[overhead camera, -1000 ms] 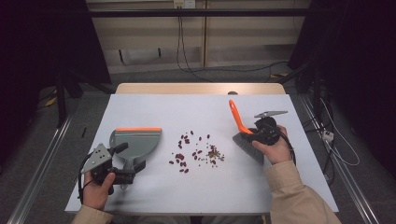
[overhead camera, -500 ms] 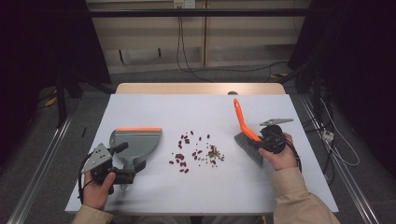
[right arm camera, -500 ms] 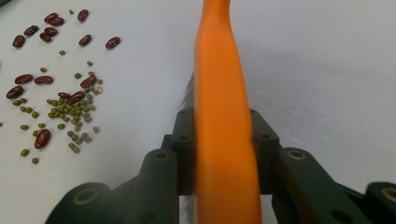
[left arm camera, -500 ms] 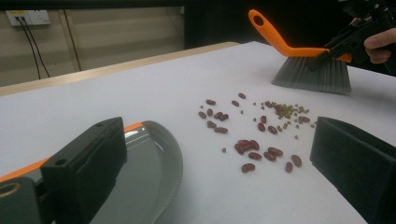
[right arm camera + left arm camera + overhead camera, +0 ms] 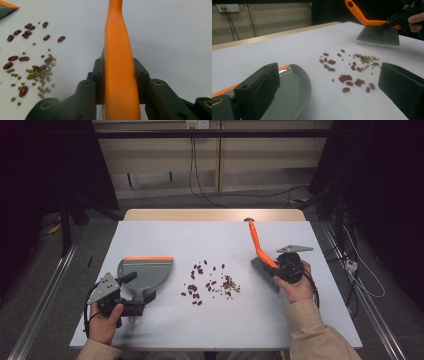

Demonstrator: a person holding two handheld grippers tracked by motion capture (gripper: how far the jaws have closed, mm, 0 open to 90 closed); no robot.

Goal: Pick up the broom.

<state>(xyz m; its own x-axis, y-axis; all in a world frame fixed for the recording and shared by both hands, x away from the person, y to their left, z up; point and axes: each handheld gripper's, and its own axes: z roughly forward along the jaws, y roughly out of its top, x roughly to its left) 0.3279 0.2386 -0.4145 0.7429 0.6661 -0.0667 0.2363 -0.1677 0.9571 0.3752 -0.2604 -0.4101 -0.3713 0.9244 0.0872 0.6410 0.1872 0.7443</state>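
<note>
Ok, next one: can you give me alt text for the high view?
On a white table, the right tongs grip an orange-handled brush beside scattered red and green beans. The left tongs are at the handle of a grey dustpan lying left of the beans.

Table (image 5: 210, 237), white top, wooden far edge.
On it: grey dustpan (image 5: 145, 272) with orange lip at 9 o'clock; red beans (image 5: 197, 287) scattered at centre; small green beans (image 5: 230, 284) just beside them toward 3 o'clock; brush (image 5: 262, 265) bristles at 3 o'clock, above the top.
</note>
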